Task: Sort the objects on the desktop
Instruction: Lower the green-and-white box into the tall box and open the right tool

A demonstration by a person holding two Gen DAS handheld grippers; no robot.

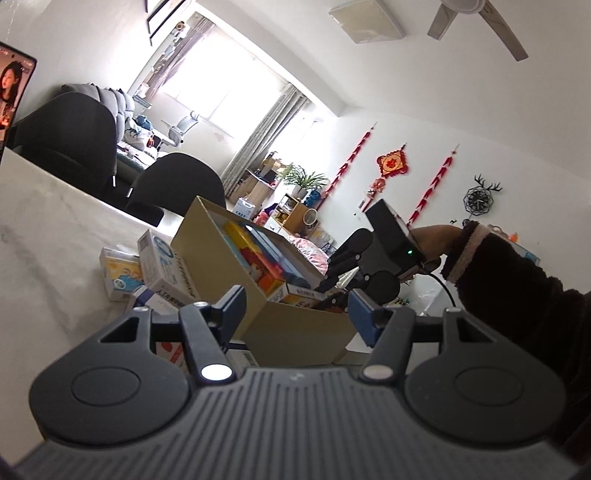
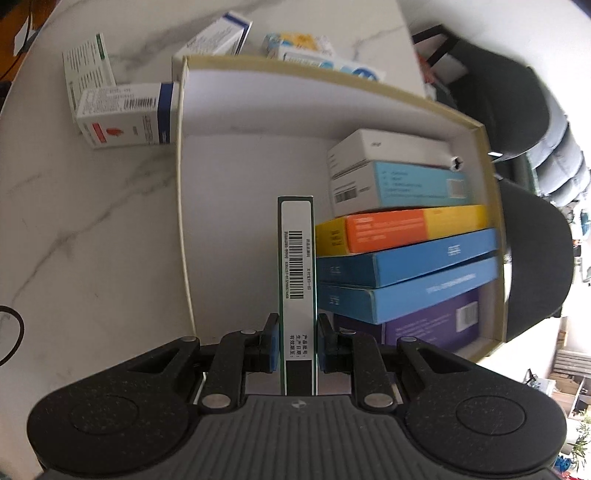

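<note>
Beyond your worktop (image 1: 44, 221), two dark chairs (image 1: 177, 184) are standing side by side, and daylight is pouring through a window (image 1: 229, 99) flanked by grey curtains (image 1: 266, 133). A ceiling fan (image 1: 476, 22) is hanging overhead, while a red knot ornament (image 1: 392, 164) and a black antlered clock (image 1: 479, 199) are hanging on the far wall. At your left edge a phone screen (image 1: 13, 96) is glowing, and a potted plant (image 1: 304, 181) is sitting on a low shelf.

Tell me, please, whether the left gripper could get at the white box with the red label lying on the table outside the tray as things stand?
Probably yes: the left gripper is open and empty, and the red-labelled box lies uncovered on the table outside the cardboard tray.
</note>
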